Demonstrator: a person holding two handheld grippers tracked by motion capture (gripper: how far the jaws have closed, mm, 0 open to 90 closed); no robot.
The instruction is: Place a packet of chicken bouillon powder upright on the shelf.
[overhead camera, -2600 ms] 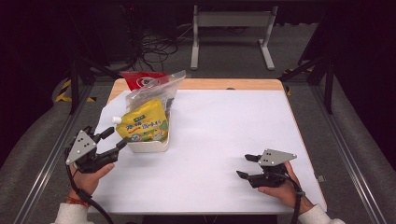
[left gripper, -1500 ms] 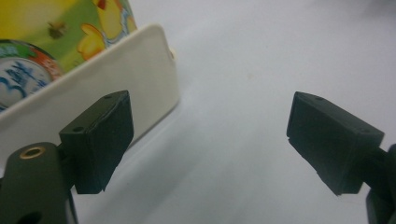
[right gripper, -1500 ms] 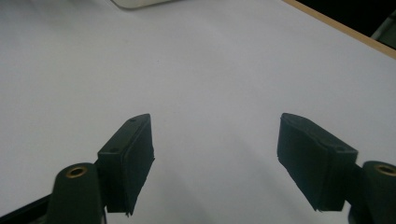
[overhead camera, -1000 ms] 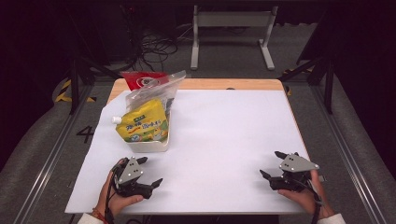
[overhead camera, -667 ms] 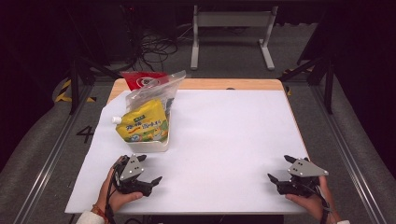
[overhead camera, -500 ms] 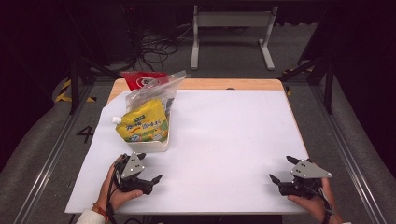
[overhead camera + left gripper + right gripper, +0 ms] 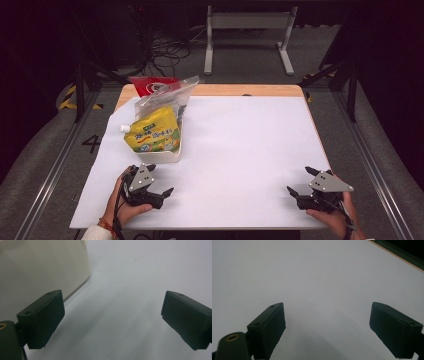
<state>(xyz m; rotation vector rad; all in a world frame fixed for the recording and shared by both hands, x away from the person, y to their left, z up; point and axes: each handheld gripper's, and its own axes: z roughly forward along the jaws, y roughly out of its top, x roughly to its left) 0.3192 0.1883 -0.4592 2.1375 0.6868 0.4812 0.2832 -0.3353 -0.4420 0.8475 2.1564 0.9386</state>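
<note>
Both grippers rest low at the near edge of the white table (image 7: pixel 240 150), one toward each near corner, with nothing between their jaws. The left gripper (image 7: pixel 161 192), jaws spread wide and just opened the last bit further, lies just beside the near side of a white tray (image 7: pixel 165 156) that stands toward the left edge; the tray's pale wall (image 7: pixel 45 272) shows close by in the left gripper view. A yellow spout pouch (image 7: pixel 152 132) lies in the tray, its white cap pointing toward the left edge, and a clear plastic bag (image 7: pixel 167 95) with a red packet (image 7: pixel 150 86) leans behind it toward the far left corner. The right gripper (image 7: pixel 300 186) is likewise released, and the right gripper view shows bare surface between its pads. Judging by this, the pouch is already set in the tray and little or nothing seems left to do. The middle and right half of the surface lie free, giving either hand ample room; only the tray crowds the left gripper.
</note>
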